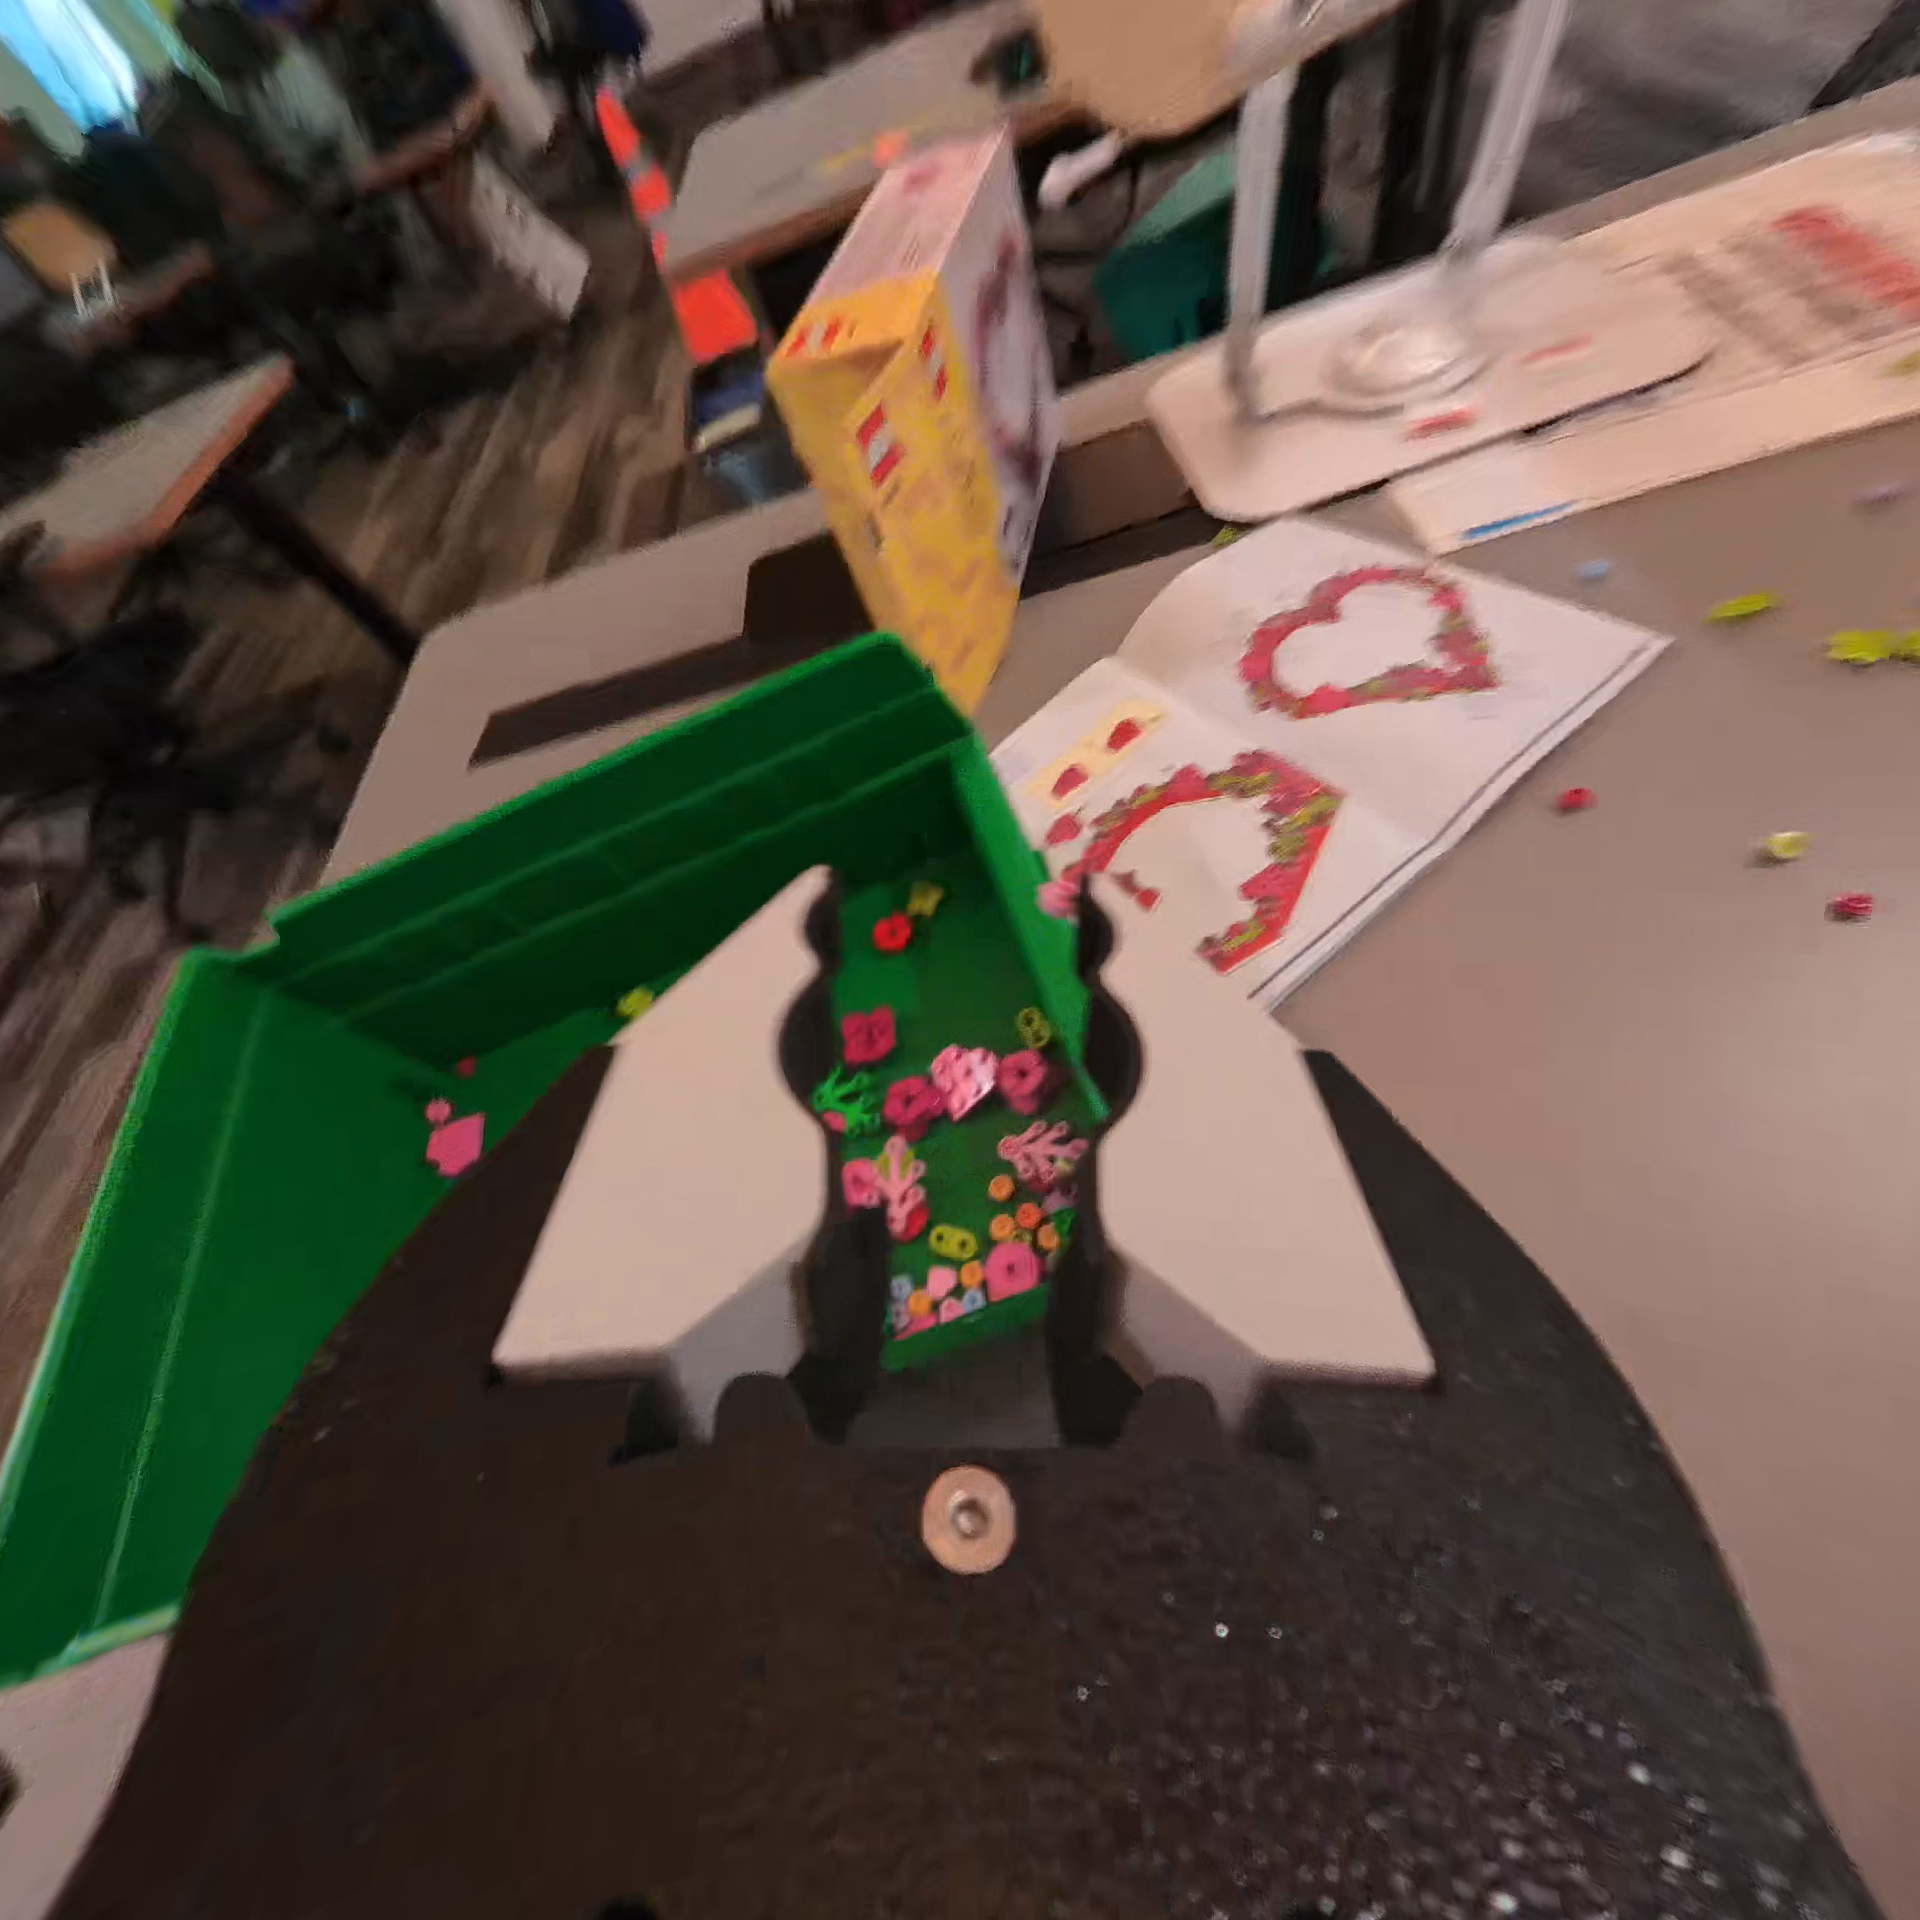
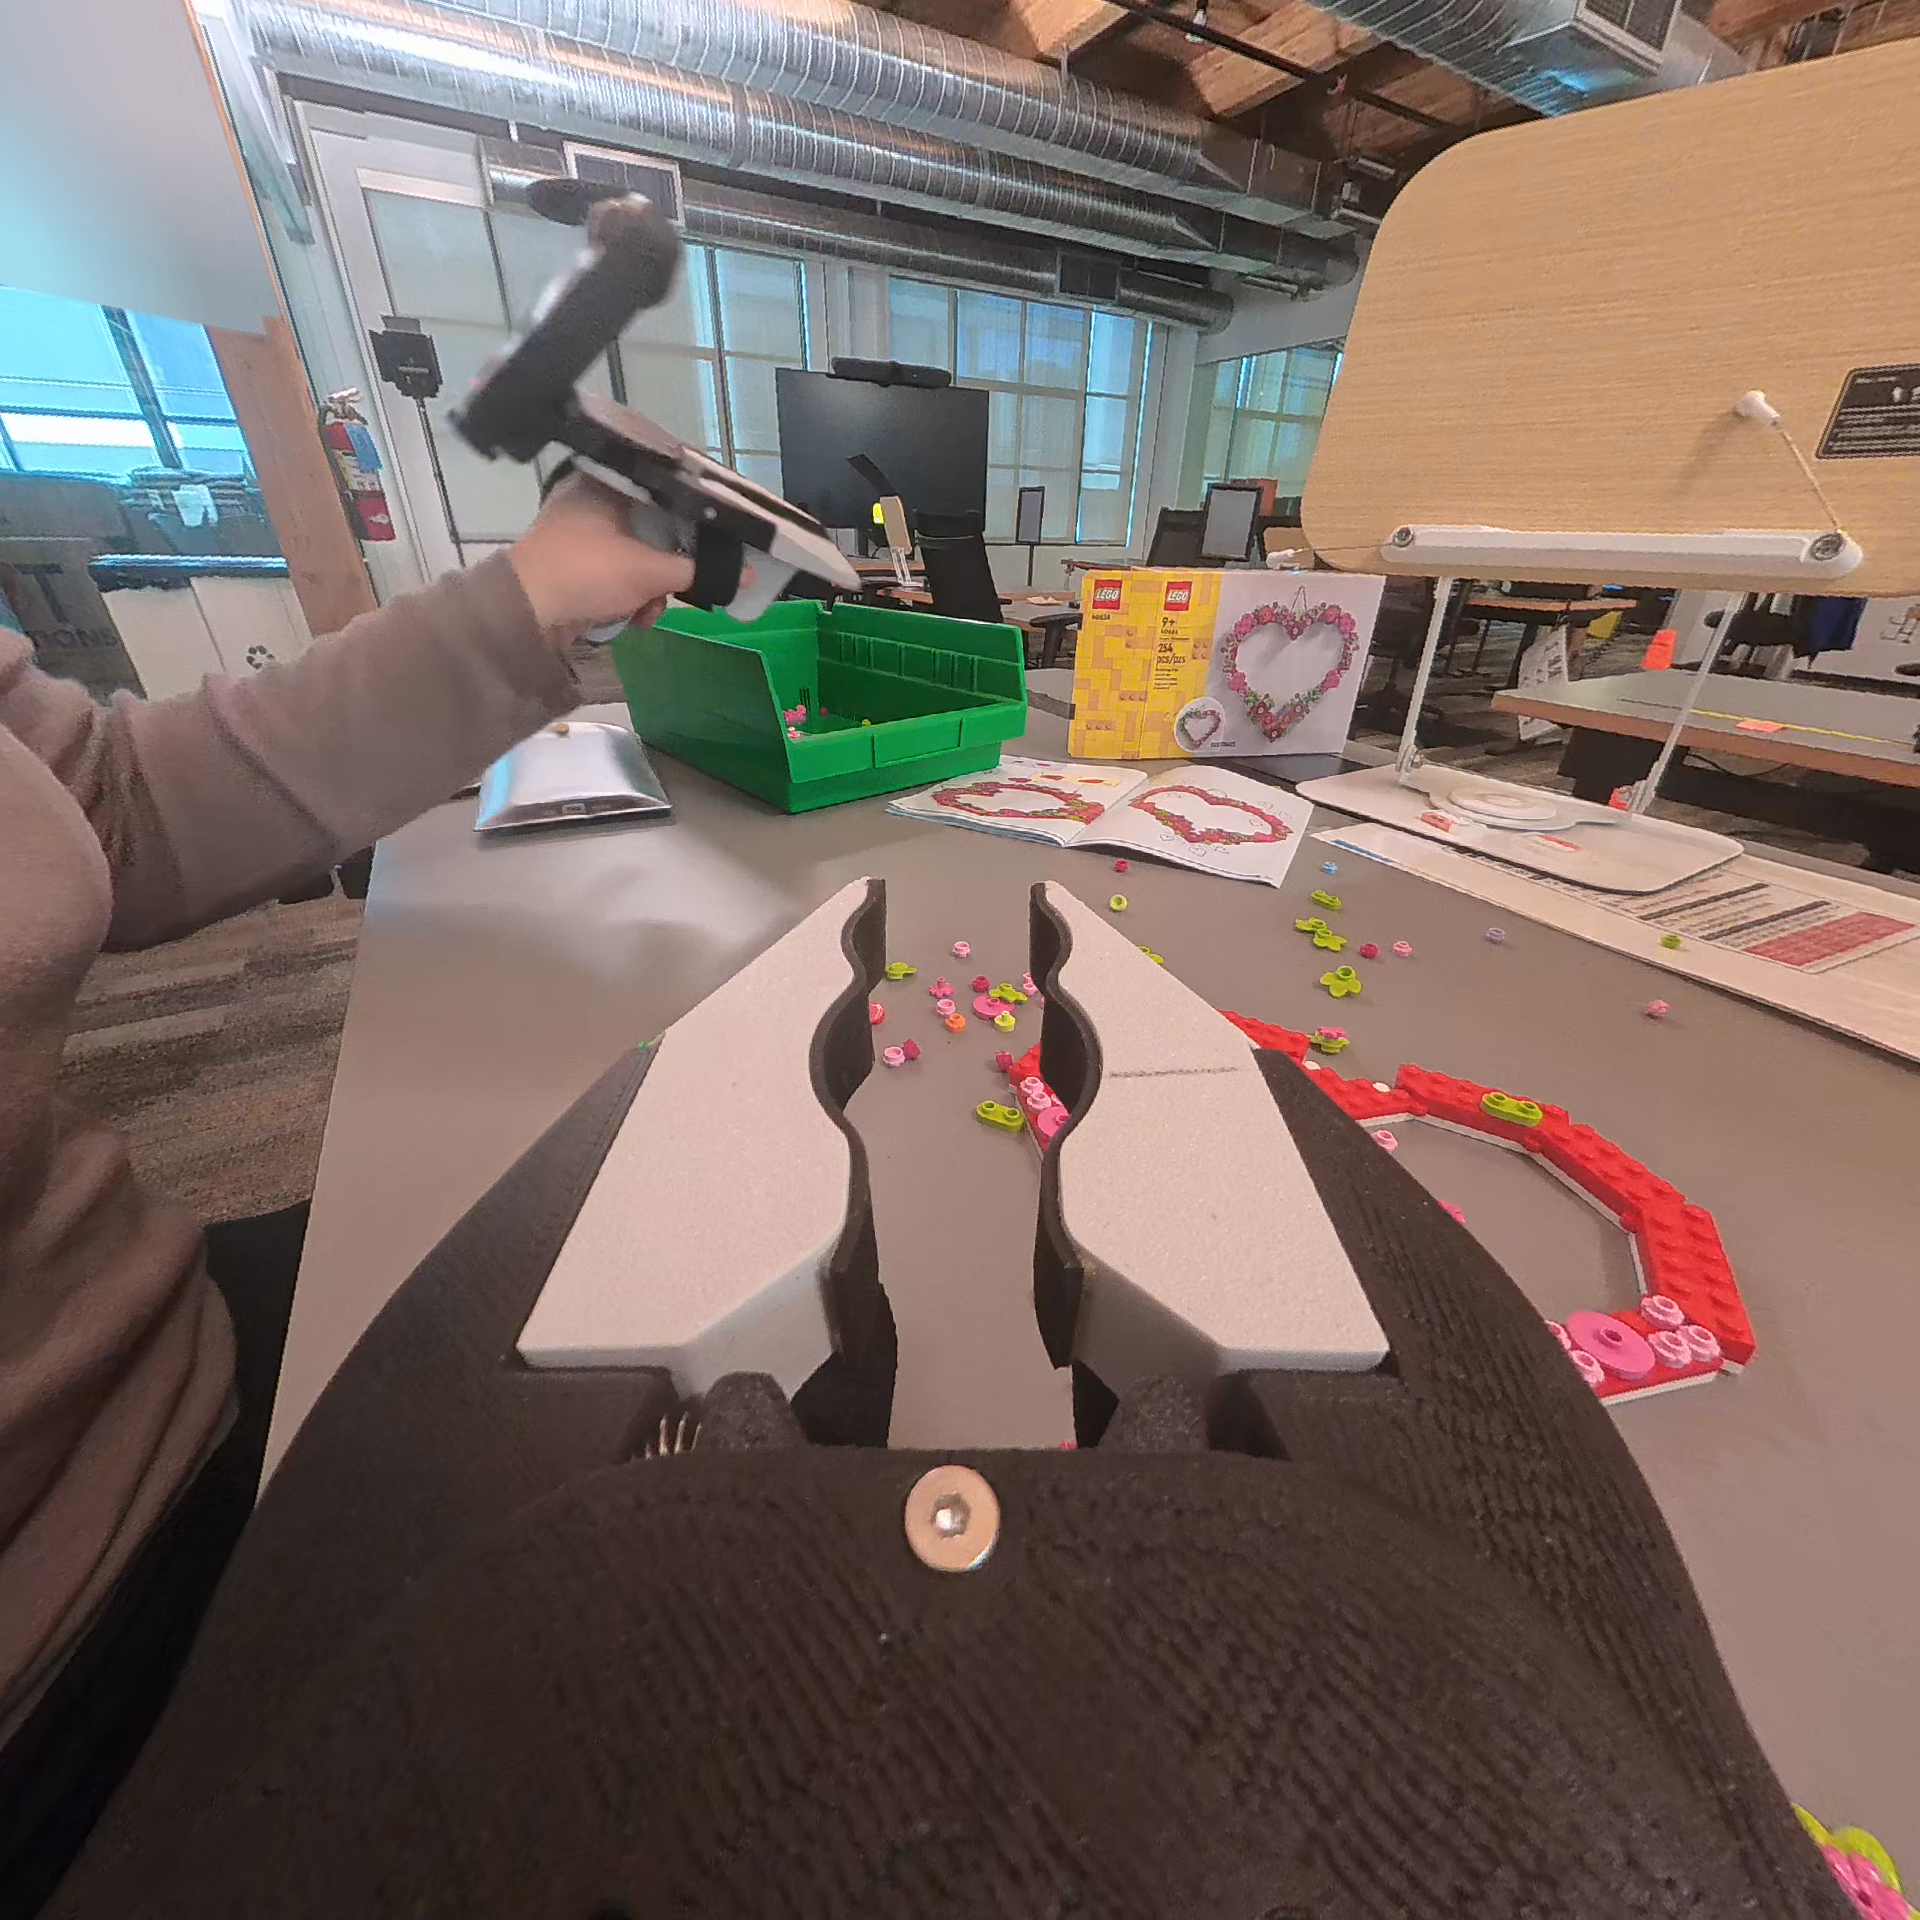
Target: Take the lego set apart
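In the left wrist view my left gripper (image 1: pixel 956 904) is open and hangs tilted over a green bin (image 1: pixel 520 935). Several pink, red, orange and lime lego pieces (image 1: pixel 961 1081) lie on the bin floor between the fingers. The view is blurred. In the right wrist view my right gripper (image 2: pixel 956 899) is open and empty, low over the grey table (image 2: pixel 623 935). A red heart-shaped lego frame (image 2: pixel 1621 1174) with a few pink flowers on it lies just right of its fingers. Loose small pieces (image 2: pixel 987 1003) are scattered ahead. The left gripper (image 2: pixel 821 577) shows there above the bin (image 2: pixel 727 707).
A yellow and white lego box (image 2: pixel 1226 665) stands behind an open instruction booklet (image 2: pixel 1101 821). A silver pouch (image 2: pixel 571 790) lies left of the bin. A white stand (image 2: pixel 1507 821) with a wooden board (image 2: pixel 1610 312) and a printed sheet (image 2: pixel 1766 914) are at the right. A person's sleeve (image 2: pixel 260 748) is at the left. Tip to tip, the grippers are about 40 cm apart.
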`<state>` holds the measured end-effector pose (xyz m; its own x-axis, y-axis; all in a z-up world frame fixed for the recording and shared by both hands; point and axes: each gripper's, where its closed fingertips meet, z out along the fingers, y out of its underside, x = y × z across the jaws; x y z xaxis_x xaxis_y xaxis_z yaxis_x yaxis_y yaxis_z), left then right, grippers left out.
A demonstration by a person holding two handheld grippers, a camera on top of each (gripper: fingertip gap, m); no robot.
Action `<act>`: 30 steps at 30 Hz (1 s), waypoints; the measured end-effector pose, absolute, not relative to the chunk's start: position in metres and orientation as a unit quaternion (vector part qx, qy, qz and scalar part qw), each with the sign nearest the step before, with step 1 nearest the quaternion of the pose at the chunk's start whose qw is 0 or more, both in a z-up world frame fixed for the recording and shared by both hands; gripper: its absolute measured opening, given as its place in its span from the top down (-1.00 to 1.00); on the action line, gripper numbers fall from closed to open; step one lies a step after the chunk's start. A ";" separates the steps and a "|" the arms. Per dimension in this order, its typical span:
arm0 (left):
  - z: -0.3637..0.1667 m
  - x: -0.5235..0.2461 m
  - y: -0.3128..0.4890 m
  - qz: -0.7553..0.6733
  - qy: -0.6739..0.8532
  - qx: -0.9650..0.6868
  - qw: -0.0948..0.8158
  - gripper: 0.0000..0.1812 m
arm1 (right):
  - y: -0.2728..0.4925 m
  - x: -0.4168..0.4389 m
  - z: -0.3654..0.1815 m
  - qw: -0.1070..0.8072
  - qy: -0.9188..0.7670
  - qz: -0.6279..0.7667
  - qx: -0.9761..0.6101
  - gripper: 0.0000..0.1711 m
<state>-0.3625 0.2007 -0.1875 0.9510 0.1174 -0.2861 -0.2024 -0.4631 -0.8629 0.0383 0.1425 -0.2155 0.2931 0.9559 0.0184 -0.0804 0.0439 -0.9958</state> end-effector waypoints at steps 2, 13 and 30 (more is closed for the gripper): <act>-0.198 -0.376 0.203 0.146 0.005 -0.863 0.483 0.36 | 0.142 0.038 -0.216 0.597 -0.407 0.433 -0.538 0.69; -0.183 -0.295 0.226 0.109 0.124 -0.796 0.583 0.27 | 0.143 0.039 -0.215 0.598 -0.405 0.434 -0.539 0.69; -0.249 -0.124 0.239 -0.140 0.297 -0.693 0.642 0.56 | 0.158 0.047 -0.216 0.657 -0.397 0.338 -0.545 0.71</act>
